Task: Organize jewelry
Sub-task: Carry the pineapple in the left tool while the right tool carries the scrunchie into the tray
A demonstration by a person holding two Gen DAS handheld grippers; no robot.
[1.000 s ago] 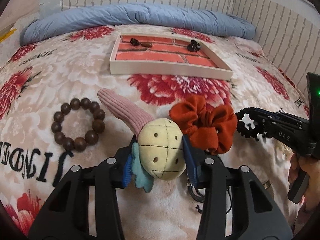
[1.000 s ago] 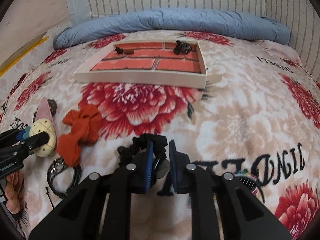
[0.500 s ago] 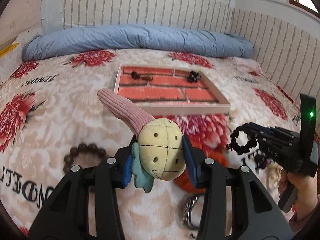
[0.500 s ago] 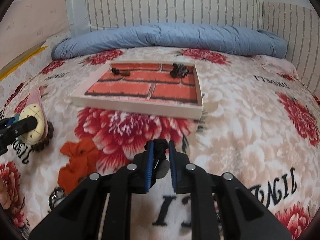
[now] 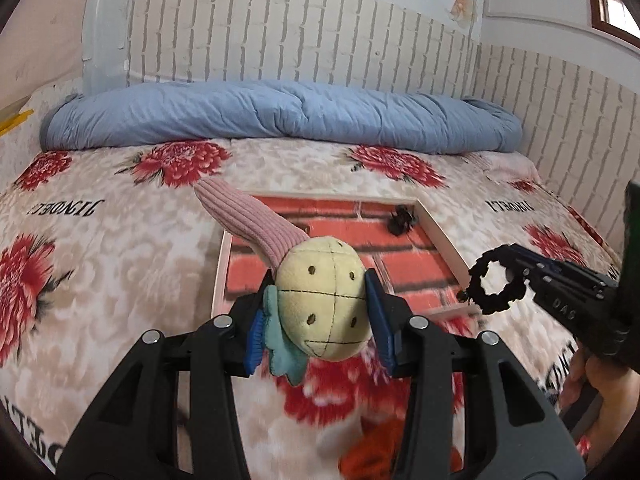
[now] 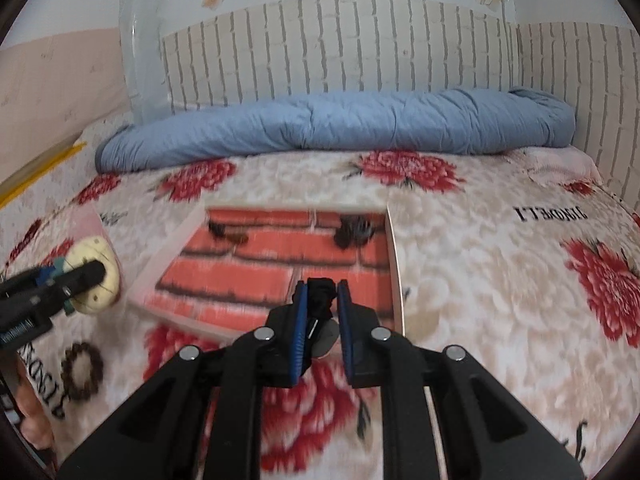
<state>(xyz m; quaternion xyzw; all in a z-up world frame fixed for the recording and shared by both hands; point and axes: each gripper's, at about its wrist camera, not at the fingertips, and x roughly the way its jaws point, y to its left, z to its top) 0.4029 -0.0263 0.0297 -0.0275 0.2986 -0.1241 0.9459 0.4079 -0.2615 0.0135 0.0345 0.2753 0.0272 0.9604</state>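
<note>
Above the bed, the left tongs clamp a plush hair tie near the tray. The left view alone shows the right tongs pinching a whole black scrunchie; the right view alone shows a bead bracelet near the bed's left edge.

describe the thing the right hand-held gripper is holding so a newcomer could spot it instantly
Start at the flowered bedspread, then the brick-print tray lying on it. Over the tray's near right corner the right hand-held gripper is shut on a black scrunchie, a small frilly ring. The plush ornament beside it is yellow and solid.
</note>
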